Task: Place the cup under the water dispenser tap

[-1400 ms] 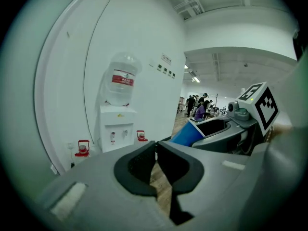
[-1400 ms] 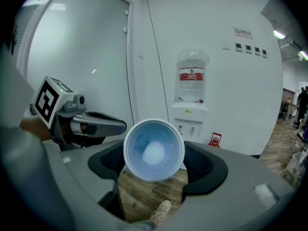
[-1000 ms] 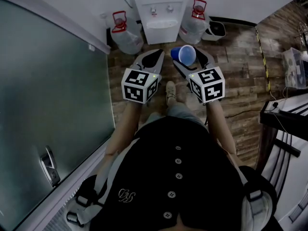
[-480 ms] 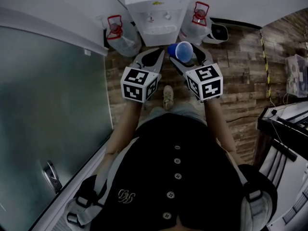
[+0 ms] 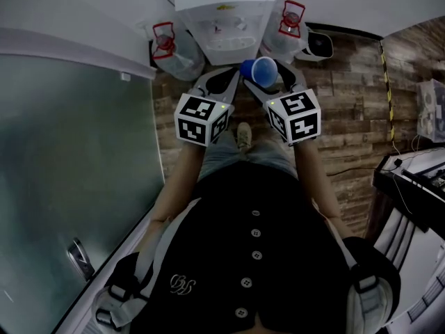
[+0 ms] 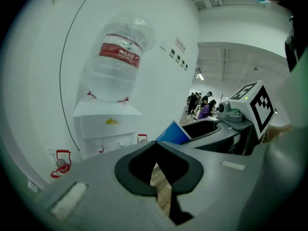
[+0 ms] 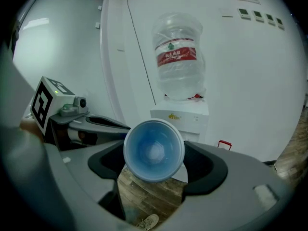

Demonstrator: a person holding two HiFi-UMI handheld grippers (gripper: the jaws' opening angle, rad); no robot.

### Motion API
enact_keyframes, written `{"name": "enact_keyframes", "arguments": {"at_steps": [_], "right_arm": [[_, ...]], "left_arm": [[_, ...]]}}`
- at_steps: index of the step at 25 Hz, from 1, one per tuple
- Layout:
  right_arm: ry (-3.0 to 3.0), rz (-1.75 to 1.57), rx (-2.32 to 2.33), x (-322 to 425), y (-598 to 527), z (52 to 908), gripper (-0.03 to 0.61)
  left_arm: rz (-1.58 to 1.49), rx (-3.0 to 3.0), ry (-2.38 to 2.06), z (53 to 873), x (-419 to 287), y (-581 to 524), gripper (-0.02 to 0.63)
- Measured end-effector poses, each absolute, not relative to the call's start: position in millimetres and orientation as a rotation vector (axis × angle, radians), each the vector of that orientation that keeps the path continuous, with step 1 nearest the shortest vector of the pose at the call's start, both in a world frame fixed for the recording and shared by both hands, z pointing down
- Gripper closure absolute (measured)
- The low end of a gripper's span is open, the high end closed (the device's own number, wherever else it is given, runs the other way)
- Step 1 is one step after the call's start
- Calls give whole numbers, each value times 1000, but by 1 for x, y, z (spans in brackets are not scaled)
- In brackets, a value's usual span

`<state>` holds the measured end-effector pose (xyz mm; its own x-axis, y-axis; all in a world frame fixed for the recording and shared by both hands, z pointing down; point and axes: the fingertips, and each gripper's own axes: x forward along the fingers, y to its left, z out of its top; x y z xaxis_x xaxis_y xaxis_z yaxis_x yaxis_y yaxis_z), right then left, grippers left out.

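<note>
A blue plastic cup hangs in the air just in front of the white water dispenser. My right gripper is shut on it. In the right gripper view the cup lies sideways between the jaws with its empty mouth towards the camera. Behind it stands the dispenser, with a large bottle on top. My left gripper is beside the cup on its left, shut and empty. In the left gripper view its jaw tips meet, and the cup shows to their right.
Spare water bottles with red handles stand on the wooden floor on both sides of the dispenser. A small white bin is further right. A glass wall runs along the left. The person's shoe is below the grippers.
The person has stepped closer to the dispenser. Both grippers have moved forward together, with the cup still held, and its rim is now near the dispenser's front.
</note>
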<state>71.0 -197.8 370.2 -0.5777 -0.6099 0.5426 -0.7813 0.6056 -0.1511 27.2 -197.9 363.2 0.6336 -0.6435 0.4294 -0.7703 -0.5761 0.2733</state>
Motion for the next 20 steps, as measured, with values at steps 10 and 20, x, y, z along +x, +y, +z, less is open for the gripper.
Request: {"name": "enact_keyframes", "arguments": {"at_steps": [10, 20], "right_arm": [[-2329, 594, 1122, 68, -213, 395, 216], [-2306, 635, 1161, 43, -240, 410, 216]], "left_arm": [[417, 2378, -1072, 385, 16, -214, 617], [473, 2410, -1032, 413, -8, -245, 617]]}}
